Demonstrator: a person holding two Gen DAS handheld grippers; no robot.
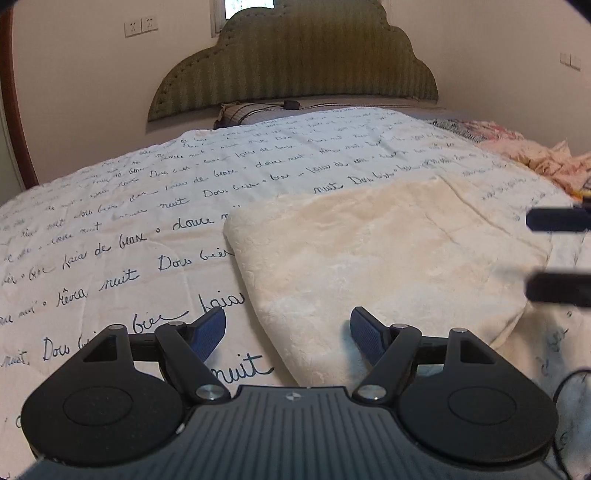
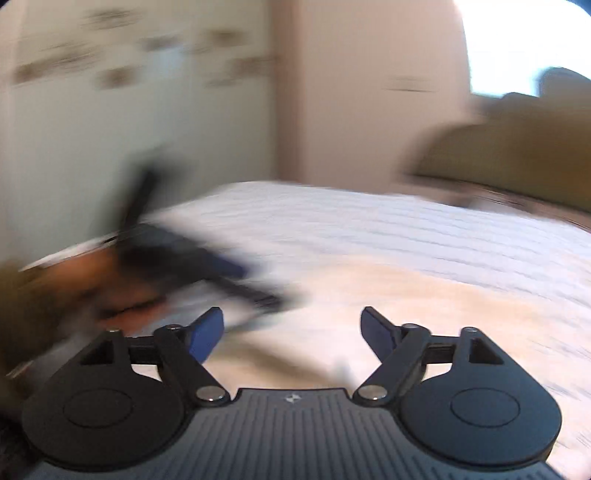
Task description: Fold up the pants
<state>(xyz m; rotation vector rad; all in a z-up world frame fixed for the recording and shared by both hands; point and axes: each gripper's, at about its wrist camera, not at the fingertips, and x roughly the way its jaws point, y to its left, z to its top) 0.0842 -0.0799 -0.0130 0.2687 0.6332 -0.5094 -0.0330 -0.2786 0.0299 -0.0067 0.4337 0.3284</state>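
Down at the bottom of the frame both the left gripper [image 1: 287, 334] and right gripper [image 2: 291, 334] sit wide apart and empty, while mid-frame the folded cream pants [image 1: 388, 258] on the bed [image 1: 110, 229] look plush, light and floppy, so I'd pinch a thick folded edge.

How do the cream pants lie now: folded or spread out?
Folded: the pants lie as a compact, thick-edged rectangle on the bedspread.

We note cream plaster walls [image 1: 92, 92], an olive scalloped padded headboard [image 1: 295, 59], a white bedspread printed with dark script [image 1: 129, 206], a white double wall socket [image 1: 141, 26], a bright daylit window [image 1: 249, 6].
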